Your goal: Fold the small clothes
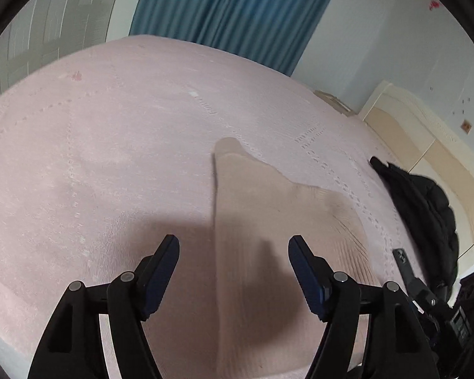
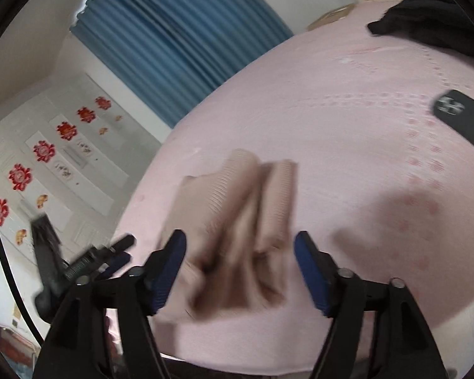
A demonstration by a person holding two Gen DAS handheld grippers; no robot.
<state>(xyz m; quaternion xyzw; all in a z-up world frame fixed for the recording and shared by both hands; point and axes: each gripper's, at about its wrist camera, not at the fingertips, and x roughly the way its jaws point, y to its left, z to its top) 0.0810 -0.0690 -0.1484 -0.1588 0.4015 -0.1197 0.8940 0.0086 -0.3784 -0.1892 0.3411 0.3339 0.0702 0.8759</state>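
Left wrist view: the left gripper [image 1: 233, 246] hangs over the pink bedspread [image 1: 110, 145] with its fingers [image 1: 164, 268] spread wide and nothing between them. Below and just ahead lies the beige ribbed garment [image 1: 256, 214], flat on the bed, one narrow strap-like end [image 1: 226, 145] reaching away toward the blue curtain [image 1: 237, 9]. It reads as a thin, light knit: limp, with no stiffness of its own, likely to sag and drag if lifted by one point only. A corner or the hem edge looks the best place to pinch, since the fabric is flat enough there for a finger to slide under. A black jacket [image 1: 426, 202] lies well apart at the right edge of the bed.

Right wrist view: the right gripper [image 2: 240, 249] is also released, fingers [image 2: 169, 268] apart, empty. The same garment [image 2: 237, 230] sits between and just beyond them, here bunched into soft lengthwise folds; motion blur makes it hard to say whether it touches either finger. The ribbing should give some grip. A dark phone [image 2: 458, 117] lies well apart on the bedspread [image 2: 331, 101].
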